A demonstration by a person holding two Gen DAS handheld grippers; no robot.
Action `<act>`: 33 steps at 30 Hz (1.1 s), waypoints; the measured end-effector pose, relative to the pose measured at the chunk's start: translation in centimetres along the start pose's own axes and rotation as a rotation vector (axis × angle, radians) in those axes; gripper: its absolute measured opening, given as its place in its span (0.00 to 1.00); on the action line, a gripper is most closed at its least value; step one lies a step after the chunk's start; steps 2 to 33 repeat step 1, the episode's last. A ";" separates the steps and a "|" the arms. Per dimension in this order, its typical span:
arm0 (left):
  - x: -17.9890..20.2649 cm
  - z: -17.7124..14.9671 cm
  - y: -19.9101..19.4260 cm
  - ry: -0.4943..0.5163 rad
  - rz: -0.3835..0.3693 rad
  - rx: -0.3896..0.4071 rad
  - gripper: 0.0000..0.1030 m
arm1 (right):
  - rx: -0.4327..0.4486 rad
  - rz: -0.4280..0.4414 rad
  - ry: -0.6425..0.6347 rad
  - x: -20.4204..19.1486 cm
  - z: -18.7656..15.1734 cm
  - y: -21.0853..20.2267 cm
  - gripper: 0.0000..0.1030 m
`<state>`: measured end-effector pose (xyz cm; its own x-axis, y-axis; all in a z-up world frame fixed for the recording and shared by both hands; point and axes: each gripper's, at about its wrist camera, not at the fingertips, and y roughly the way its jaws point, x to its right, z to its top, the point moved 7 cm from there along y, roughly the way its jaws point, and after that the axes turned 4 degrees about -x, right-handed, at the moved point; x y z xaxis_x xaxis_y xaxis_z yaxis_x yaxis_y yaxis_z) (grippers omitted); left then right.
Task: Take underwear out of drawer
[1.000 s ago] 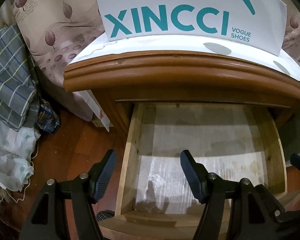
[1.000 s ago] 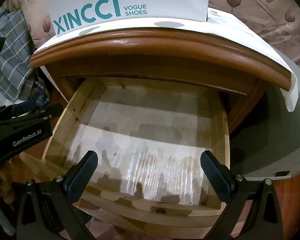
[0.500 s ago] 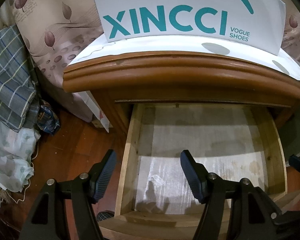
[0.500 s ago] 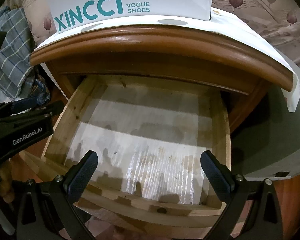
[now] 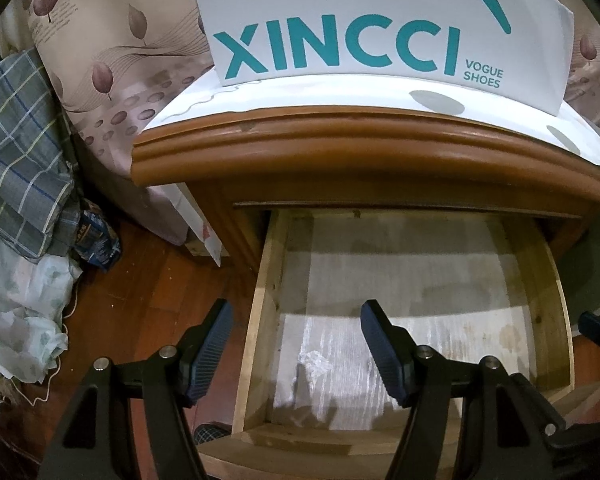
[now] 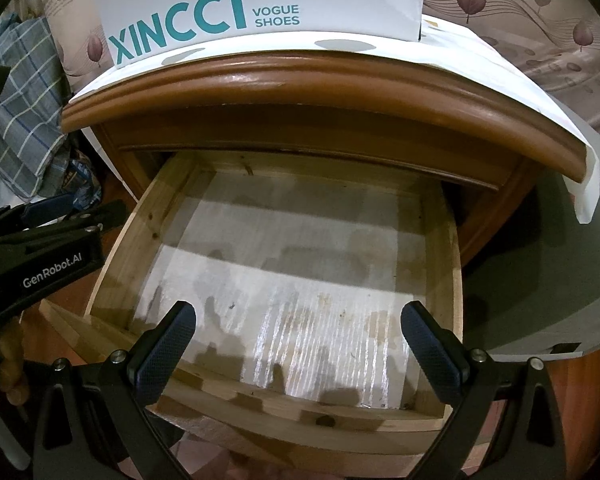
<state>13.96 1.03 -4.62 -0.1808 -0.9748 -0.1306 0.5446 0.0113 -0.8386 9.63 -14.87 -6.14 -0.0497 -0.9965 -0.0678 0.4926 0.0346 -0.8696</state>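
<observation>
Left wrist view: nothing has changed; I keep both grippers, left gripper (image 5: 296, 340) and right gripper (image 6: 298, 340), wide and empty over the pale wooden drawer (image 5: 264, 308) at six o'clock. No underwear shows inside; removal looks done.

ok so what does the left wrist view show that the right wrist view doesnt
Only the left wrist view shows the white floral cloth heaped on the floor and the left gripper from behind, jaws open and empty. Only the right wrist view shows the grey surface right of the nightstand, the left gripper's labelled side, and the open, empty right gripper. Both show the pulled-out drawer with no underwear visible, the shoe box and the plaid cloth.
</observation>
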 end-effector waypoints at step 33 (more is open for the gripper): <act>0.0 0.0 0.0 0.001 -0.001 -0.001 0.66 | 0.000 0.000 0.000 0.0 0.0 0.0 0.98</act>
